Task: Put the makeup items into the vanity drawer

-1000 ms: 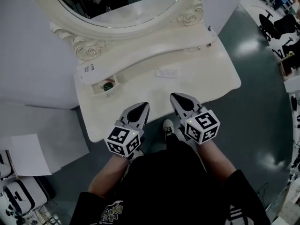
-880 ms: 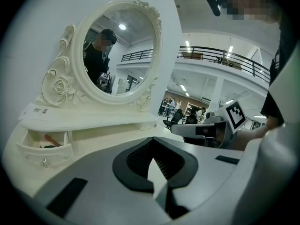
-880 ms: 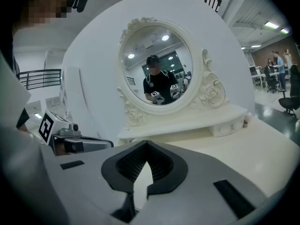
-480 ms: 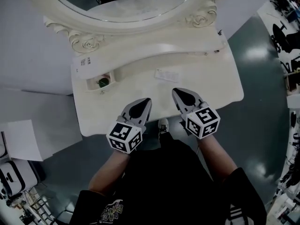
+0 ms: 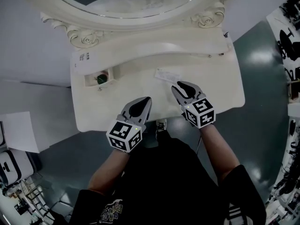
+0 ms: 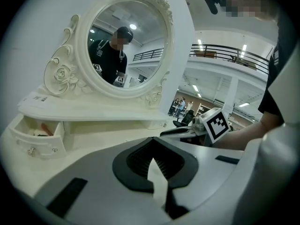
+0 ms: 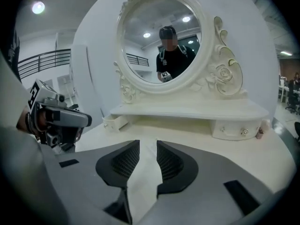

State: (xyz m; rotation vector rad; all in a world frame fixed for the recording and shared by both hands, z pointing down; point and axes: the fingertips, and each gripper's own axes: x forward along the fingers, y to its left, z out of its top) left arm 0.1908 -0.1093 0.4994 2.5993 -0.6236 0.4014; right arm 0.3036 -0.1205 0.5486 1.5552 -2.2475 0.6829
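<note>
A cream vanity [image 5: 220,86] carries a small open drawer [image 5: 99,78] at its left, with a green item [image 5: 101,78] inside. In the left gripper view the same drawer [image 6: 33,136] shows something reddish. A flat pale packet [image 5: 166,74] lies on the tabletop. My right gripper [image 5: 178,84] hovers just in front of the packet; its jaws have just been opening and stand open [image 7: 146,144] with nothing between them. My left gripper [image 5: 146,99] is over the table's front edge, shut and empty [image 6: 152,143].
An oval mirror [image 7: 161,43] in a carved frame stands at the back on a raised shelf [image 5: 154,48]. A second small drawer [image 7: 232,129] at the right is closed. A white wall panel [image 5: 33,64] is on the left and dark floor [image 5: 262,55] on the right.
Both grippers have moved forward over the tabletop. The right one went further, lowered toward the packet, and its jaws parted. The left stays shut.
</note>
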